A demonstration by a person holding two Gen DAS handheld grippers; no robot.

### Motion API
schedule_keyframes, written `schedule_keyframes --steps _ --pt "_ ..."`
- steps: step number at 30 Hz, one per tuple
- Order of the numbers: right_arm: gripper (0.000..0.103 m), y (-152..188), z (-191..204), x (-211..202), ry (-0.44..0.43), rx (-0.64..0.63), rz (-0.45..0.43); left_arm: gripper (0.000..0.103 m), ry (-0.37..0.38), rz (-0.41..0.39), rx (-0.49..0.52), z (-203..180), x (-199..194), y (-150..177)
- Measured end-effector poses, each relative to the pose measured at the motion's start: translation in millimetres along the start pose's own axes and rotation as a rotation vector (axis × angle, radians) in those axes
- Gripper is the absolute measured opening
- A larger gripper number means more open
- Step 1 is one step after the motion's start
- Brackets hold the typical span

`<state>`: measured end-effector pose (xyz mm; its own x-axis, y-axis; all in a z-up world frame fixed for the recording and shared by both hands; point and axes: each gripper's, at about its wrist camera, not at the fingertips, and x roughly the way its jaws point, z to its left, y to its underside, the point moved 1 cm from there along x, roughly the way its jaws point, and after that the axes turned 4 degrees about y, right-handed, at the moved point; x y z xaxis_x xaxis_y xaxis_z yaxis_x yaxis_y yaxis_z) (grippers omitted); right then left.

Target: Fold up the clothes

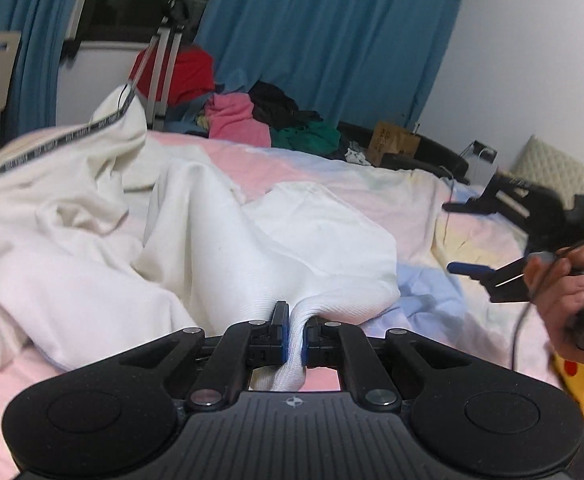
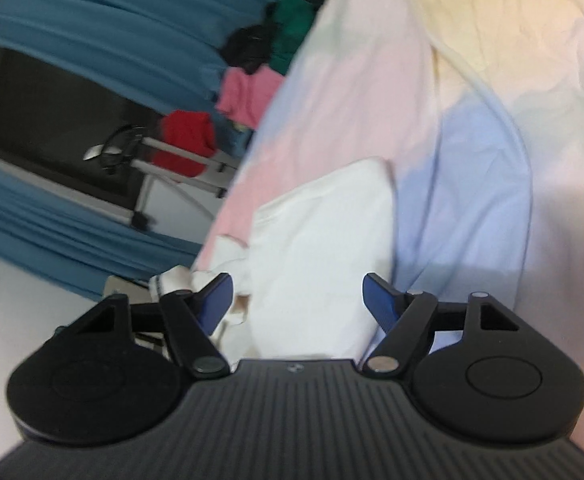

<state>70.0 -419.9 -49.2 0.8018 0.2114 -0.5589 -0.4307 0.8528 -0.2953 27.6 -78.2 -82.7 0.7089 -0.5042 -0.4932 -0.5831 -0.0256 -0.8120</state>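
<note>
A white garment (image 1: 195, 232) lies rumpled across the pastel bedsheet (image 1: 444, 292), with a dark-trimmed edge raised at the far left. My left gripper (image 1: 295, 326) is shut on a pinched fold of this white garment near its right end. My right gripper (image 2: 296, 300) is open and empty, rolled sideways, hovering above the garment's corner (image 2: 312, 240). It also shows in the left wrist view (image 1: 468, 236), held by a hand at the right, apart from the cloth.
A pile of other clothes, red, pink (image 1: 235, 120), black and green (image 1: 312, 136), sits at the bed's far edge before blue curtains (image 1: 332, 32). A tripod (image 1: 163, 52) stands there. A cardboard box (image 1: 396, 140) and a padded headboard (image 1: 560, 164) are at the right.
</note>
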Motion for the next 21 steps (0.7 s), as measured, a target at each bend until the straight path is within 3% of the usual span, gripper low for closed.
schedule_keyframes --steps 3,5,9,13,16,17,18,19,20,21 --pt "0.066 -18 -10 21 0.103 -0.013 -0.014 0.007 0.016 0.02 -0.034 9 3 2" --pt "0.056 -23 -17 40 0.129 -0.014 0.004 0.007 0.033 0.025 -0.052 13 6 2" --pt "0.056 -27 -17 79 0.098 -0.062 0.042 0.007 0.058 0.035 -0.088 21 13 2" --pt "0.054 -24 -13 117 0.187 -0.184 0.063 0.007 0.08 0.046 -0.124 32 19 3" --pt "0.056 -22 -11 131 0.165 -0.231 0.048 0.007 0.088 0.042 -0.129 36 21 4" --pt "0.052 -21 -9 133 0.143 -0.246 0.036 0.007 0.091 0.039 -0.131 37 21 5" --pt "0.041 -20 -7 134 0.115 -0.265 0.017 0.007 0.094 0.036 -0.133 36 21 5" --pt "0.024 -20 -5 133 0.1 -0.271 -0.002 0.007 0.098 0.033 -0.134 36 21 6" --pt "0.014 -21 -3 130 0.096 -0.269 -0.019 0.007 0.099 0.03 -0.128 35 21 6" --pt "0.012 -21 0 128 0.091 -0.266 -0.036 0.007 0.098 0.023 -0.121 33 20 6"
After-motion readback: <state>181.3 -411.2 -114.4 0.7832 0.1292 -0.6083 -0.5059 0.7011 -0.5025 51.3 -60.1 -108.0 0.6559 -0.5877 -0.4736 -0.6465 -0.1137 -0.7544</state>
